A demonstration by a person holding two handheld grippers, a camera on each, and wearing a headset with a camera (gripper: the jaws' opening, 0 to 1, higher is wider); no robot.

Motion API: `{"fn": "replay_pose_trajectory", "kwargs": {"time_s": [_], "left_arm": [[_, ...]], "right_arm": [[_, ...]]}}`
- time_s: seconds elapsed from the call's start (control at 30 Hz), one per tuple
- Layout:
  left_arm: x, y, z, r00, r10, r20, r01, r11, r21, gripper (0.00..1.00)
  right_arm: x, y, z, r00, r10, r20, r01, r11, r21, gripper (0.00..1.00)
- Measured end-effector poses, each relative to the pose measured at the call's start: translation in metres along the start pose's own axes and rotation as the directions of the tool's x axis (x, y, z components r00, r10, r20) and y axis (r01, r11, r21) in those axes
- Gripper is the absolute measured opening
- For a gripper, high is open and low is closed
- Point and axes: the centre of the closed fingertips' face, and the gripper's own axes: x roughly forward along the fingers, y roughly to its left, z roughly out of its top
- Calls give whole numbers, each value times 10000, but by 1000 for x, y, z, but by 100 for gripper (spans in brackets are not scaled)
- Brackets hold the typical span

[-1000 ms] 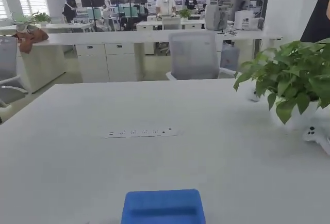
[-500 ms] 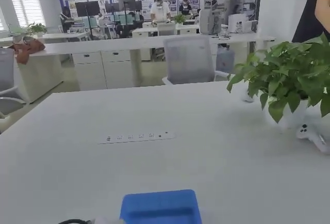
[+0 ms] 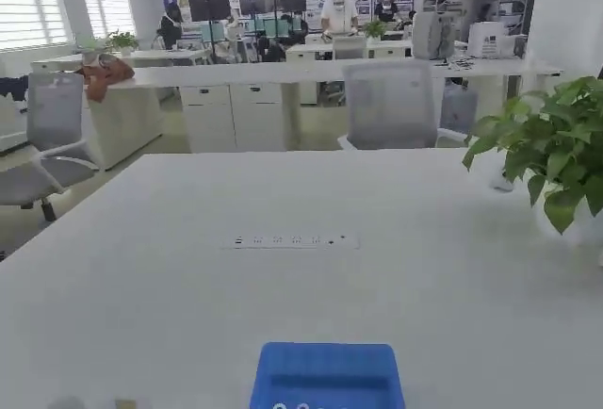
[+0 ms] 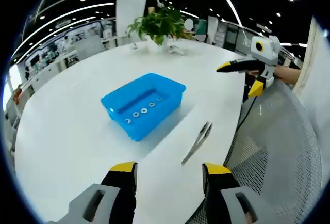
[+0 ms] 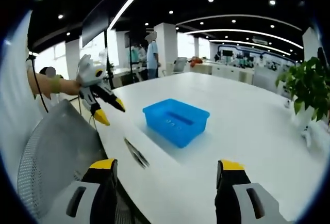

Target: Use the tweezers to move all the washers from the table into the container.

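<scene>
A blue container (image 4: pixel 164 96) stands on the white table (image 4: pixel 77 131), with several washers (image 4: pixel 143 111) in a row inside it. Metal tweezers (image 4: pixel 198 140) lie on the table beside it, near the edge, held by nothing. My left gripper (image 4: pixel 170 175) is open and empty, short of the tweezers. The right gripper (image 4: pixel 237 79) hangs off the table edge in a hand. In the right gripper view the container (image 5: pixel 176 121) and tweezers (image 5: pixel 136 153) lie ahead of my open right gripper (image 5: pixel 167 170); the left gripper (image 5: pixel 111 112) hovers beyond. The container (image 3: pixel 328 376) sits at the head view's bottom edge.
A potted plant (image 3: pixel 551 145) stands on the table's far right, with a recessed socket strip (image 3: pixel 292 239) in the middle. A mesh chair back (image 5: pixel 56 152) is close by the near table edge. Desks, chairs and people fill the room behind.
The head view has swung, so the whole picture has shifted right and the plant is partly cut off. The container has not visibly moved on the table.
</scene>
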Motion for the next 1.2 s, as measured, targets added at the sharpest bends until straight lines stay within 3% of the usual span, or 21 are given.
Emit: {"fn": "replay_pose_trajectory", "kwargs": {"time_s": [0.07,0.13,0.2,0.23,0.27,0.3,0.37,0.47,0.5,0.57,0.67,0.77,0.8,0.83,0.93,1.03,1.2], "left_arm": [[-11,4,5,9959,468,770,-429,9977,-521,57],[-25,11,13,9782,1186,1704,-996,9882,-1162,62],[-41,20,25,9421,2005,2690,-1684,9761,-1377,70],[-51,27,32,9086,2643,3233,-2214,9613,-1638,77],[-59,31,38,8815,3038,3616,-2516,9500,-1847,81],[-70,35,46,8400,3475,4168,-2808,9356,-2141,85],[-83,40,54,7867,3972,4727,-3035,9155,-2641,93],[-97,43,65,7112,4422,5464,-3317,8965,-2938,99],[-97,41,66,7012,4490,5538,-3391,8933,-2948,99],[-95,38,66,6858,4590,5648,-3538,8884,-2924,99],[-85,34,66,6882,4511,5683,-3408,8924,-2957,99],[-74,27,67,6978,4211,5794,-2959,9061,-3023,99],[-70,24,67,7190,4036,5658,-2960,9144,-2762,99],[-69,26,65,7309,4108,5450,-3158,9115,-2635,99],[-70,24,67,7201,3988,5678,-3016,9169,-2614,99],[-68,26,63,7308,3995,5534,-2927,9159,-2748,99],[-64,23,61,7502,3806,5407,-2858,9240,-2540,99]], "right_arm": [[-2,-5,6,9991,-244,333,243,9997,49,79],[-5,-9,12,9965,-552,622,555,9985,-26,82],[-8,-17,21,9888,-1072,1034,1118,9930,-393,87],[-11,-21,26,9827,-1347,1270,1440,9873,-672,91],[-13,-23,30,9781,-1490,1456,1615,9838,-783,93],[-14,-24,33,9736,-1599,1631,1751,9810,-832,94],[-19,-29,42,9586,-1870,2146,2090,9742,-848,98],[-26,-33,54,9342,-2095,2887,2375,9692,-654,99],[-28,-35,59,9218,-2148,3227,2460,9675,-589,99],[-33,-38,63,9087,-2249,3518,2561,9656,-441,99],[-36,-41,66,8956,-2374,3762,2674,9632,-288,99],[-34,-42,63,8997,-2429,3628,2682,9631,-204,99],[-32,-41,62,9042,-2383,3545,2628,9646,-217,99],[-31,-40,61,9066,-2352,3503,2608,9650,-269,99],[-27,-39,54,9217,-2419,3034,2811,9552,-922,99],[-27,-39,53,9222,-2370,3056,2785,9553,-995,99],[-27,-41,52,9213,-2456,3015,2829,9552,-863,99]]}}
